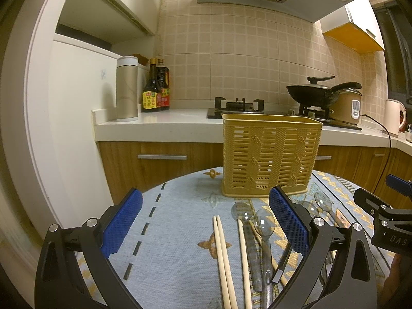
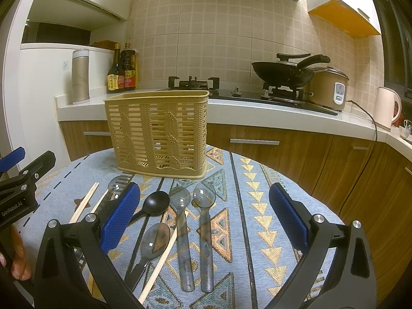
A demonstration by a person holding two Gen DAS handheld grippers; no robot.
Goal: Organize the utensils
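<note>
Both grippers hovering over the table, nothing picked yet. Left gripper (image 1: 206, 226) with fingers spread wide, released, holding nothing; centre-bottom of its view, straddling the chopsticks (image 1: 224, 262) and a clear spoon (image 1: 264, 229) lying below. Probably lined up that way to come down on the chopsticks first. Right gripper (image 2: 204, 219) likewise spread, empty, framing two clear spoons (image 2: 203, 231) lying side by side, handles toward the camera, at lower centre of its view. Black spoon (image 2: 154, 202) just left of them, another clear spoon (image 2: 155, 239) below it, crossed by a single chopstick (image 2: 161, 262) running diagonally. More chopsticks at lower left, partly hidden behind the left blue pad (image 2: 119, 216).

Basket (image 2: 157, 131) standing upright at centre of the right view, upper right of centre in the left view, just beyond the spoon bowls; looks empty through the slats. Set at the far edge of the tablecloth (image 2: 257, 193), likely so utensils can be dropped in from above, handles grabbed from the near side.

Utensils loose, overlapping in the middle; overlap could drag a neighbour along on a lift. Task judged at the very start.

Part of a hand (image 2: 18, 255) at far left edge, holding the other tool.
</note>
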